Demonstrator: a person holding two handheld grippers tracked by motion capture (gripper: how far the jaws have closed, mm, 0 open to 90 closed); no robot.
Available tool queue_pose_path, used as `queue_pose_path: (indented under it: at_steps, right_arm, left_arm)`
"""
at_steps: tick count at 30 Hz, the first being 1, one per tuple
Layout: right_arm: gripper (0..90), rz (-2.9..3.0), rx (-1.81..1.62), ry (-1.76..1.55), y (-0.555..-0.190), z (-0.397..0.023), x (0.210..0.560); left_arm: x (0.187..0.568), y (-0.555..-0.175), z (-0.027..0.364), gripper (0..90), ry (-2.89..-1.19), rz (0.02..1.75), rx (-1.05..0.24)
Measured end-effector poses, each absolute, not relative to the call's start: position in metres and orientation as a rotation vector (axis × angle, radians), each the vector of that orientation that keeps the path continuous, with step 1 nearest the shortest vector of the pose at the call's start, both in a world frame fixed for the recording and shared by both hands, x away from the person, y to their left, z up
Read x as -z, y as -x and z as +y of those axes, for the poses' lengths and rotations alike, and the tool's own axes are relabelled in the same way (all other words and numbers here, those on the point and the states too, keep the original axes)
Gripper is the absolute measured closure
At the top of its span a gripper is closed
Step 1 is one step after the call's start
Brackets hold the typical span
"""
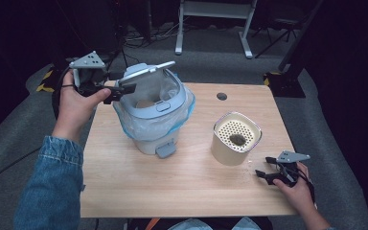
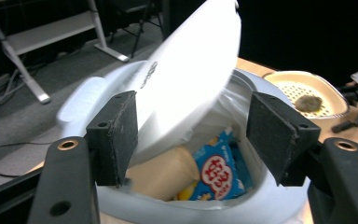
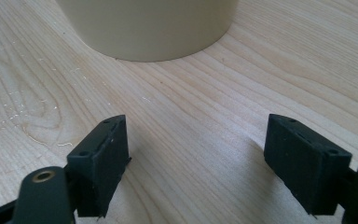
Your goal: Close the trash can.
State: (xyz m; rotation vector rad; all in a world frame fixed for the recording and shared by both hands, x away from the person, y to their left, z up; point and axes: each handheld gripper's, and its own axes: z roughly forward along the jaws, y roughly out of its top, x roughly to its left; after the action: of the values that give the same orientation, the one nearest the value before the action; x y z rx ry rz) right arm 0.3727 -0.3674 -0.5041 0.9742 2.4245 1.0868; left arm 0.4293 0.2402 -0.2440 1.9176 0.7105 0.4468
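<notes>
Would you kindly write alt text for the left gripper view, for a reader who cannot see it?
The left claw, jaws open, points at a white plastic waste bin whose white lid is tilted up. Inside the bin lie a blue snack packet and a cream-coloured item. Beyond, on the wooden table, stands a cream container with a perforated insert.

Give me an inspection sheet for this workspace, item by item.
Surface: light wooden table, with a round cable hole.
Job's things: pale blue plastic step bin with clear liner, white lid raised; blue snack packet inside.
Clutter: cream perforated-top canister, a dark lump on top.
Tongs: left tongs open at the lid's edge; right tongs open, low over the table beside the canister.
Cables: black ones on the floor behind.
Surroundings: grey carpet, white desk frame.
</notes>
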Motion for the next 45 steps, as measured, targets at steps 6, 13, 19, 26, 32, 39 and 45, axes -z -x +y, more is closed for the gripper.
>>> queue_pose_path:
  at_steps: [6,13,19,26,32,39,45]
  right_arm:
    - [22.2,2.433,-1.089,-0.962,-0.373,-0.367,0.504]
    - [22.2,2.433,-1.089,-0.963,-0.373,-0.367,0.504]
    - [22.2,2.434,-1.089,-0.96,-0.373,-0.367,0.504]
    - [22.2,2.435,-1.09,-0.96,-0.373,-0.367,0.504]
    - [22.2,2.434,-1.09,-0.96,-0.373,-0.367,0.504]
    - [22.2,2.436,-1.09,-0.958,-0.372,-0.367,0.504]
    - [22.2,2.438,-1.09,-0.954,-0.372,-0.367,0.504]
  left_arm:
    - [0.254,-0.427,0.231,39.8,-1.917,0.679,-0.377]
    - [0.262,-0.432,0.216,47.1,-1.931,0.675,-0.268]
    - [0.265,-0.437,0.205,52.0,-1.951,0.688,-0.284]
    - [0.268,-0.445,0.194,56.3,-1.958,0.69,-0.299]
    - [0.27,-0.448,0.182,58.6,-1.992,0.682,-0.331]
    - [0.268,-0.446,0.177,61.5,-2.039,0.67,-0.41]
    - [0.27,-0.445,0.175,61.6,-2.033,0.68,-0.417]
